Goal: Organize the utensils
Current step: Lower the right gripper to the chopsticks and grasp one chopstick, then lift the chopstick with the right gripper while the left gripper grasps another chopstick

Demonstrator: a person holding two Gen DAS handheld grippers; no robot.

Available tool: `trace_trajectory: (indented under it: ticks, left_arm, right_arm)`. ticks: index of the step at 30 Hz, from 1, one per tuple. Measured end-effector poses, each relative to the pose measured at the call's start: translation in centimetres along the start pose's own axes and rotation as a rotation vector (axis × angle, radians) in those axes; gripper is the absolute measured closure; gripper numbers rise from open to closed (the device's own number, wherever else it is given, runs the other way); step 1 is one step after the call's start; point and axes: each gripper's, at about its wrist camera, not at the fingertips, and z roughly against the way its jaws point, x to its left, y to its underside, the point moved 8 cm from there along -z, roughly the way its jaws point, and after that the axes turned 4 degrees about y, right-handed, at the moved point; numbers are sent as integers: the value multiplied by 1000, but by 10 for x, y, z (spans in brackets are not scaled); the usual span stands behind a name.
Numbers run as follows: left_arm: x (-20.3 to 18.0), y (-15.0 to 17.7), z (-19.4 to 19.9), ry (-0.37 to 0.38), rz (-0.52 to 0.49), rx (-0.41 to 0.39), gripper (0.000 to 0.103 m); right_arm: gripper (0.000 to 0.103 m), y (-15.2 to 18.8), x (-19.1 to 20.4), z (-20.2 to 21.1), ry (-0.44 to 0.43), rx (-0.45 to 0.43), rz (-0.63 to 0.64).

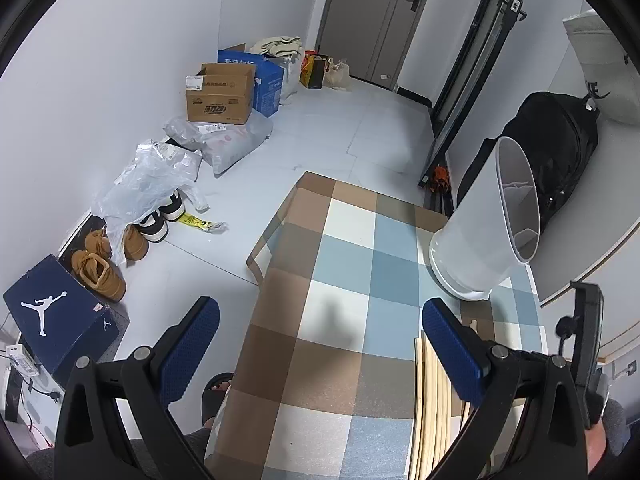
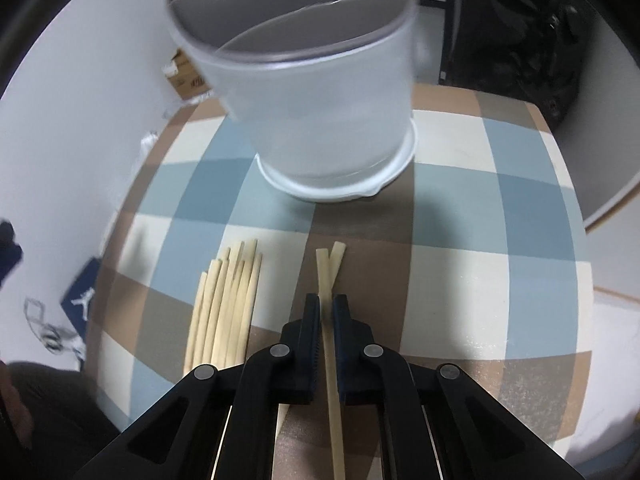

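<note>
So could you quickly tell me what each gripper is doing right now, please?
Left gripper: open, holding nothing.
Right gripper: closed on a pair of chopsticks.

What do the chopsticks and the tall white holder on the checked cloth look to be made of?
Chopsticks: pale, matte, uniform tan, likely bamboo or light wood; the grain is too fine to confirm. Holder: frosted, translucent white with a thin clear rim and inner dividers showing through, so probably plastic. The right gripper is shut on a pair of chopsticks that look the same.
</note>
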Motion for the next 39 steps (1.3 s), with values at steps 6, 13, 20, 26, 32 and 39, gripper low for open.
trace_trajectory:
  ticks: [6, 13, 20, 26, 32, 39]
  left_arm:
    - [0, 2, -4, -1, 12, 21, 4]
    - [-2, 3, -6, -12, 8, 27, 4]
    - [-9, 6, -13, -20, -27, 46, 4]
    - [-23, 22, -28, 15, -70, 132, 4]
    - [-44, 53, -51, -3, -162, 286, 4]
    - [-56, 75, -62, -70, -245, 363, 4]
  right_arm:
    - [95, -8, -2, 6, -38, -16, 7]
    - [95, -10, 4, -5, 32, 16, 89]
    - [96, -12, 12, -10, 78, -2, 147]
    - [98, -26, -5, 9, -28, -53, 0]
    - [98, -42, -21, 40, -154, -121, -120]
    - [97, -43, -43, 73, -279, -175, -209]
